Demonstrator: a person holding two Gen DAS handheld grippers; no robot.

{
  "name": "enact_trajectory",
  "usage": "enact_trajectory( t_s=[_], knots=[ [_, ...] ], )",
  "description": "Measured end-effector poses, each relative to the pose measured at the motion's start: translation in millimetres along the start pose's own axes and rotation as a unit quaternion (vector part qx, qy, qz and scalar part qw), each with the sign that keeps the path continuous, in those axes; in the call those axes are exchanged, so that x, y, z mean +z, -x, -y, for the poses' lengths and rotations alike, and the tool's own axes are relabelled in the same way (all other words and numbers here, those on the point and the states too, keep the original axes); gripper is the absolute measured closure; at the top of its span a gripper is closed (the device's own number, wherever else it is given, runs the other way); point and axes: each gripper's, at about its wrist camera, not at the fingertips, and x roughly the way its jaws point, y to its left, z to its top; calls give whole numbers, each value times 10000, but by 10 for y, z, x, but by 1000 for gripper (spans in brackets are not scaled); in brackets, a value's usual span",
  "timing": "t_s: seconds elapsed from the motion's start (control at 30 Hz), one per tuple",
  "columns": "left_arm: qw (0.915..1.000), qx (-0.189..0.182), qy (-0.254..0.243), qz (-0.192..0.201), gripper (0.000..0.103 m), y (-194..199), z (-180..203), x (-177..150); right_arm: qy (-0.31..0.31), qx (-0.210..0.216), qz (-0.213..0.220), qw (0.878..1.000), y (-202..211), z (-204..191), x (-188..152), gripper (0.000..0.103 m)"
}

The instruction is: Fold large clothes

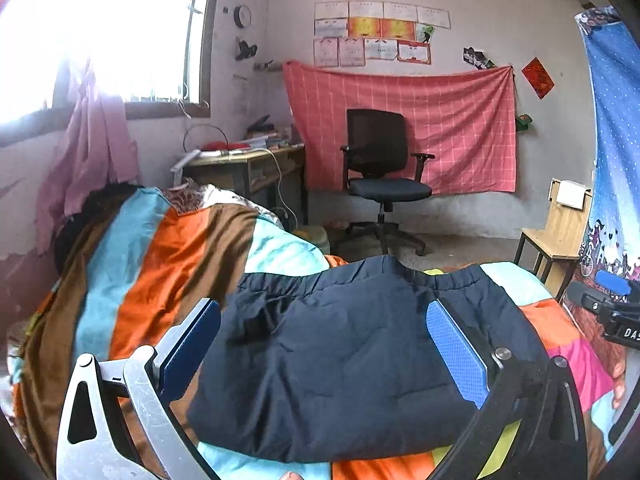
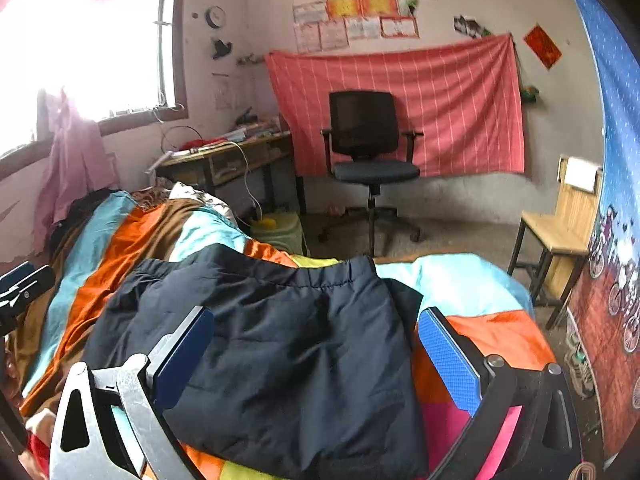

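A dark navy padded garment (image 1: 340,360) with an elastic waistband lies folded into a thick bundle on the striped quilt (image 1: 168,264) of a bed. My left gripper (image 1: 324,312) hovers over its near side, open wide, with nothing pressed between the blue pads. In the right wrist view the same garment (image 2: 280,340) lies below my right gripper (image 2: 316,316), which is also open wide and holds nothing. Each gripper shows at the edge of the other's view: the right gripper (image 1: 612,300) at the far right, the left gripper (image 2: 20,288) at the far left.
Beyond the foot of the bed stand a black office chair (image 1: 380,172), a cluttered desk (image 1: 248,164) under the window, and a wooden chair (image 1: 556,232) at the right. A pale bucket (image 2: 280,230) sits on the floor. A patterned curtain (image 2: 616,200) hangs close on the right.
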Motion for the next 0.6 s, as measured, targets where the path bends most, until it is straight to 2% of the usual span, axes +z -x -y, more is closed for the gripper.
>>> enact_trajectory(
  t_s=[0.33,0.6],
  knots=[
    [9996,63,-91,253,2,418,-18,-135,14,74,432,9990,550,-205,-81,0],
    [9995,-160,-173,230,2,685,-17,-264,-315,197,671,9971,970,-250,-279,0]
  ],
)
